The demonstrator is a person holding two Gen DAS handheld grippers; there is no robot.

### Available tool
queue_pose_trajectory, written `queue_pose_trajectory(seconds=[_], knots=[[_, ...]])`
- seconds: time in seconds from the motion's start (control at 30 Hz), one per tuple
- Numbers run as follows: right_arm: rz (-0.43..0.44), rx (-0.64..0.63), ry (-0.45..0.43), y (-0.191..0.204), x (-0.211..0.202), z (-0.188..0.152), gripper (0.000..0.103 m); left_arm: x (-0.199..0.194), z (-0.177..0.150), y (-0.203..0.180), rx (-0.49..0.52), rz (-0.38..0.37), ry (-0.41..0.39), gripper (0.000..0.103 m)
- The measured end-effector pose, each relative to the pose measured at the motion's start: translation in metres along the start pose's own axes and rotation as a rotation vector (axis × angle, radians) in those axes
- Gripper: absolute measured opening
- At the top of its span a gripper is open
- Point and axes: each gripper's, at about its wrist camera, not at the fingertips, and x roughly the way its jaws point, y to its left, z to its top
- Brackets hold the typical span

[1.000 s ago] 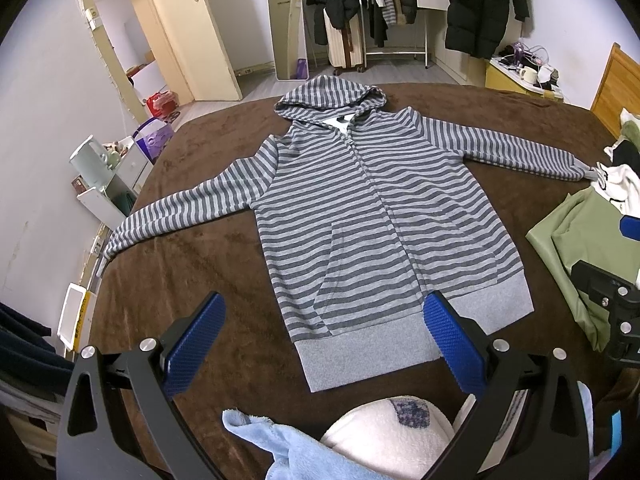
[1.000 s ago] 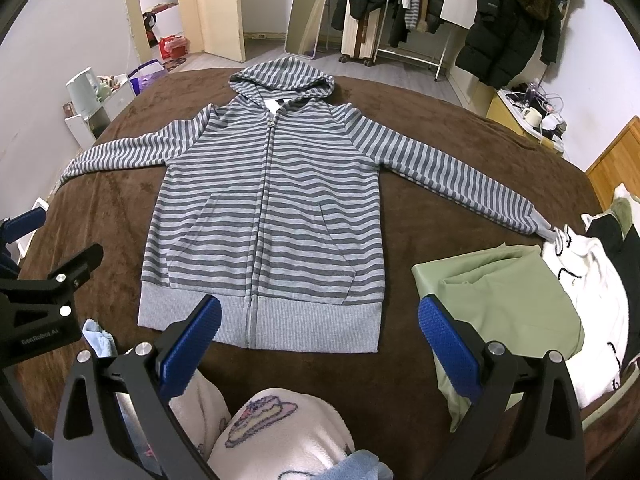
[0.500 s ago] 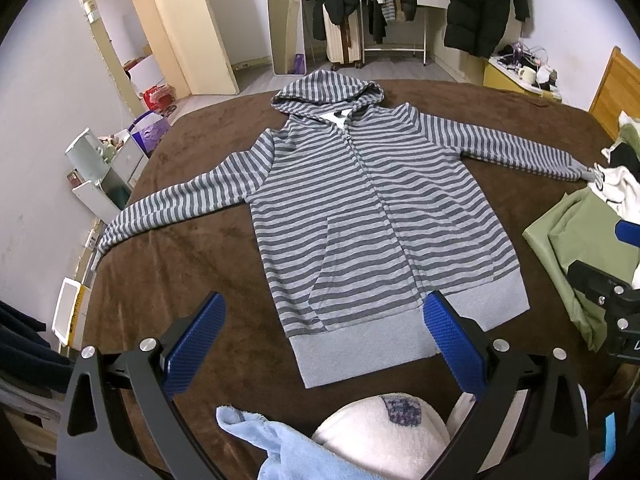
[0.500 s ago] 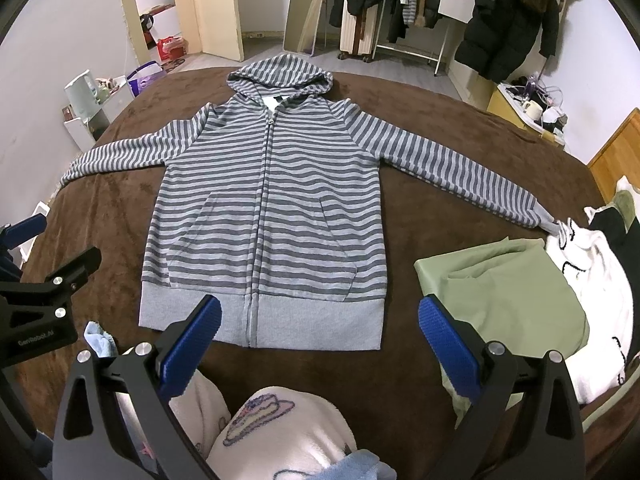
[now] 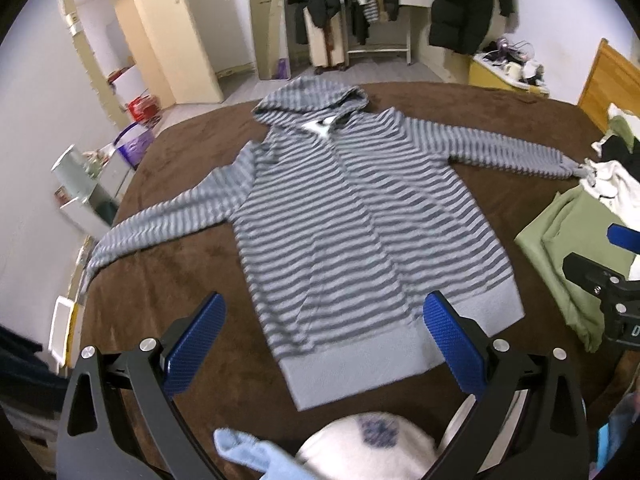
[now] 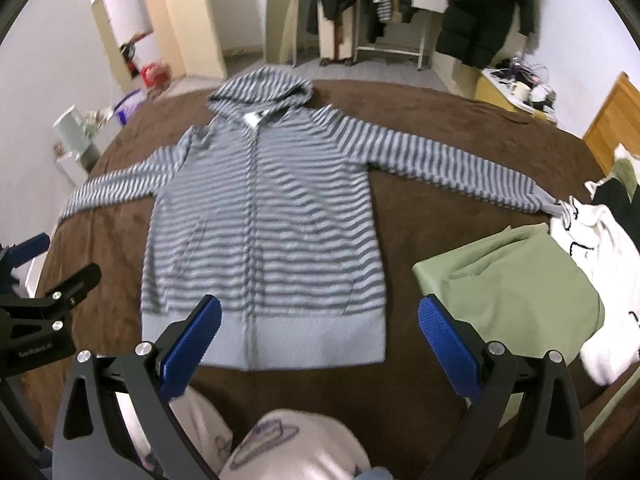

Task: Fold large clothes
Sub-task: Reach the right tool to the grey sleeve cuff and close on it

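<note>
A grey striped zip hoodie (image 5: 352,216) lies flat and face up on the brown bed (image 5: 168,288), sleeves spread wide, hood at the far end. It also shows in the right wrist view (image 6: 264,216). My left gripper (image 5: 324,340) is open and empty, held above the hoodie's hem. My right gripper (image 6: 320,340) is open and empty, also above the hem, toward its right corner. Neither touches the cloth.
A folded green garment (image 6: 516,280) and a white garment (image 6: 600,264) lie on the bed's right side. Pale slippers and a blue cloth (image 5: 256,456) show at the bottom. Small shelves (image 5: 84,196) stand left of the bed, a clothes rack (image 5: 372,8) beyond.
Both grippers have risen and tilted a little, so the hoodie sits lower in both views. The hoodie has not moved. Both grippers stay open.
</note>
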Motion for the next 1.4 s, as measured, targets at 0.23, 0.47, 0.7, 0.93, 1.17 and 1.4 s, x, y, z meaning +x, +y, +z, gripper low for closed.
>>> queue_pose_trajectory(seconds=[0.23, 0.47, 0.7, 0.93, 1.17, 1.4], knots=[[-0.039, 0.107, -0.033, -0.068, 0.025, 0.027, 0.097, 0.036, 0.054, -0.054, 0.142, -0.066, -0.014, 0.097], [-0.153, 0.216, -0.095, -0.147, 0.052, 0.052, 0.097, 0.1, 0.111, -0.111, 0.225, -0.161, -0.018, 0.097], [-0.142, 0.442, -0.089, -0.245, 0.113, 0.064, 0.097, 0.172, 0.155, -0.158, 0.259, -0.245, -0.012, 0.097], [-0.166, 0.593, -0.068, -0.331, 0.168, 0.071, 0.09, 0.262, 0.195, -0.196, 0.233, -0.277, 0.031, 0.097], [-0.105, 0.769, -0.049, -0.41, 0.214, 0.079, 0.077, 0.332, 0.211, -0.226, 0.236, -0.289, 0.099, 0.097], [-0.048, 1.004, -0.015, -0.481, 0.249, 0.069, 0.071, 0.363, 0.2, -0.233, 0.214, -0.305, 0.17, 0.098]])
